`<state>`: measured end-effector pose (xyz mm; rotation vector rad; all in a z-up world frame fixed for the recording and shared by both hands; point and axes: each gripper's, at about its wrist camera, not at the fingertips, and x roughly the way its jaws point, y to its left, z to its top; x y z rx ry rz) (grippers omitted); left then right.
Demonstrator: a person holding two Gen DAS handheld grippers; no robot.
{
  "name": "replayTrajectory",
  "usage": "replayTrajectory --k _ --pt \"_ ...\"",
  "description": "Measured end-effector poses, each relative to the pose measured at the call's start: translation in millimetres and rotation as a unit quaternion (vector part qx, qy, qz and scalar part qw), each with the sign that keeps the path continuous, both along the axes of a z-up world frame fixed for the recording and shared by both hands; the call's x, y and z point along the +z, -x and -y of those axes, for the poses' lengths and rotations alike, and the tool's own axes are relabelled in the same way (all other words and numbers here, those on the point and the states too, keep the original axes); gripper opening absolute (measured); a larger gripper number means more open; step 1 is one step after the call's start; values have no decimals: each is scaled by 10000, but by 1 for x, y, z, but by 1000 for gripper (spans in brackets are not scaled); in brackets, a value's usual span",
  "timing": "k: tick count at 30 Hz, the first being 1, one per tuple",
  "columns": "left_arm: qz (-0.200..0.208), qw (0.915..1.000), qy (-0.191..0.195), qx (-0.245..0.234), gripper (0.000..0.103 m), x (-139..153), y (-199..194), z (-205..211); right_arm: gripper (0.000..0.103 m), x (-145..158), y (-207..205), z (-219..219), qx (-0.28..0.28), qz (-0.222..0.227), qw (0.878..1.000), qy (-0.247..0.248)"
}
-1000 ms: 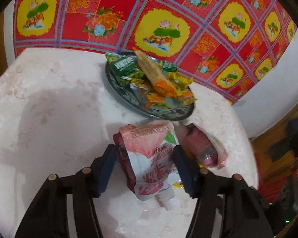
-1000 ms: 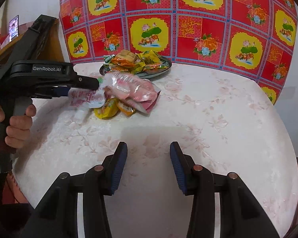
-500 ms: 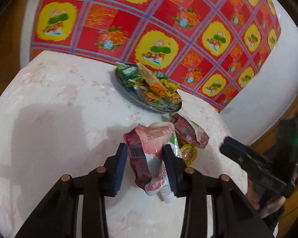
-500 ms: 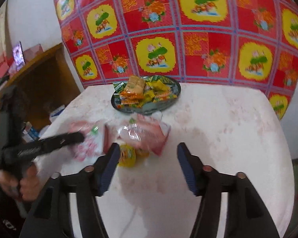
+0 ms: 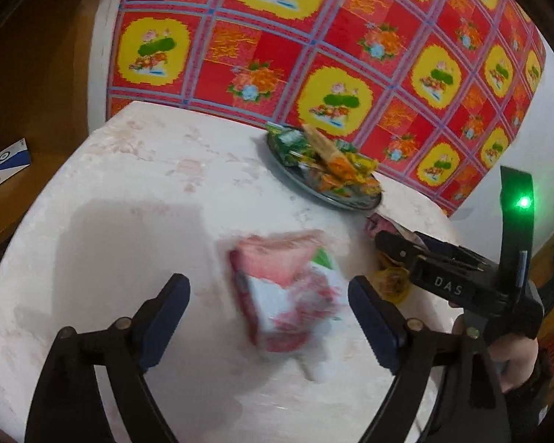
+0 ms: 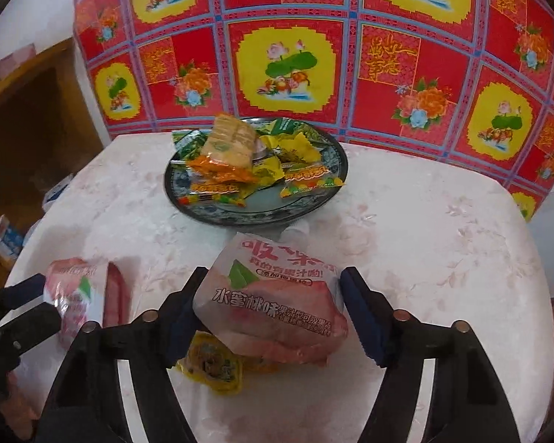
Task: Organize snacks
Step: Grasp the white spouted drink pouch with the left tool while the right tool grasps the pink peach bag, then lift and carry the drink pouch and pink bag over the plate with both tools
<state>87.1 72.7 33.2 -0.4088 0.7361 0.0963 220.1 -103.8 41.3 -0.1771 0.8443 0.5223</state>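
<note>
A pink peach-jelly pouch, blurred, lies on the white table between the fingers of my left gripper. Its jaws are opening wide and the pads stand clear of the pouch. A second pink pouch rests on yellow wrapped candies. My right gripper straddles it, open, its pads beside the pouch's edges without squeezing. From the right wrist, the left gripper and the first pouch show at lower left. From the left wrist, the right gripper reaches in from the right.
A dark patterned plate piled with green, yellow and orange snack packets stands at the table's far side, also seen as the plate. A red flowered cloth hangs behind. Wooden furniture stands left. A hand holds the right gripper's handle.
My left gripper, shut on the first pouch half a second ago, has spread wide and let it go. My right gripper opened wider and moved forward around the second pouch.
</note>
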Motion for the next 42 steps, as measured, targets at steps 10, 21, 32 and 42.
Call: replayTrajectory --k 10,21,32,42 --pt "-571 9921 -1111 145 82 -14 -33 43 72 -1 25 23 22 350 9993 -122" --pt "-499 9917 -1183 -44 77 -5 -29 45 72 13 44 23 311 631 9975 -84" --pt "53 9831 -1690 -702 77 62 -36 45 71 39 26 37 465 827 9950 -327" --pt "62 9838 -1658 -681 77 61 -77 41 71 55 -10 47 324 875 9938 -605"
